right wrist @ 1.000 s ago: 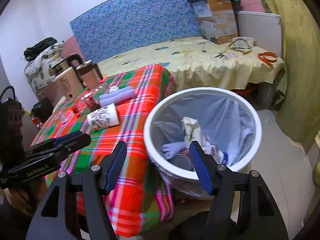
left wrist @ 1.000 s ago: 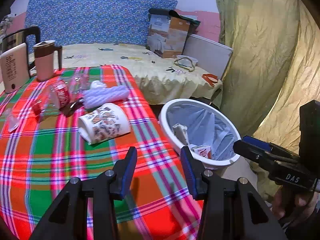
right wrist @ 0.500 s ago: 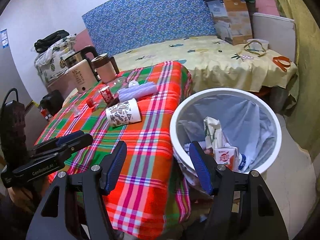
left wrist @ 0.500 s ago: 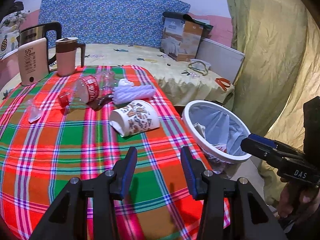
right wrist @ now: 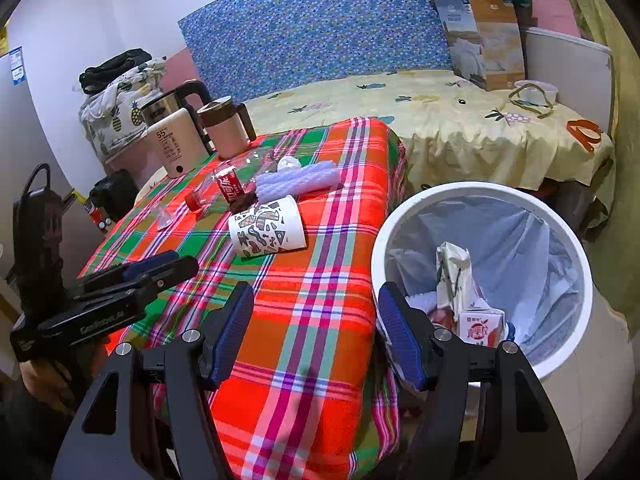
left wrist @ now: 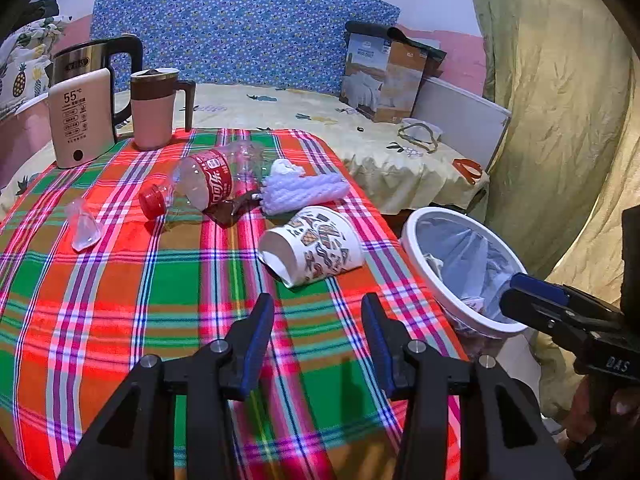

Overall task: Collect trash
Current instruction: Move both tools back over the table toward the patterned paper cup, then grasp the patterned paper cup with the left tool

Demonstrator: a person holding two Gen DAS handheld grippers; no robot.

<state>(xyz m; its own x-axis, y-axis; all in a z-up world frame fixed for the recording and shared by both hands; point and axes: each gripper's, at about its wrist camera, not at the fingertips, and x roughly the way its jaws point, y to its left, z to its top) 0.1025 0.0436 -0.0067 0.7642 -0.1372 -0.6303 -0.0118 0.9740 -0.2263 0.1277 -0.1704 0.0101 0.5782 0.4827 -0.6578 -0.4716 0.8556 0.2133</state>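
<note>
Since the earlier frames, the left gripper (left wrist: pixel 318 330) was brought over the table, jaws spread and empty like those of the right gripper (right wrist: pixel 316 334). The paper cup (left wrist: pixel 312 246) was found lying on its side near the table edge beside the trash bin (left wrist: pixel 412 232); it was judged light and probably easily crushed, so a gentle hold across its middle was advised.

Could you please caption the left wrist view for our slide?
Open left gripper faces a tipped paper cup on the plaid tablecloth.
</note>
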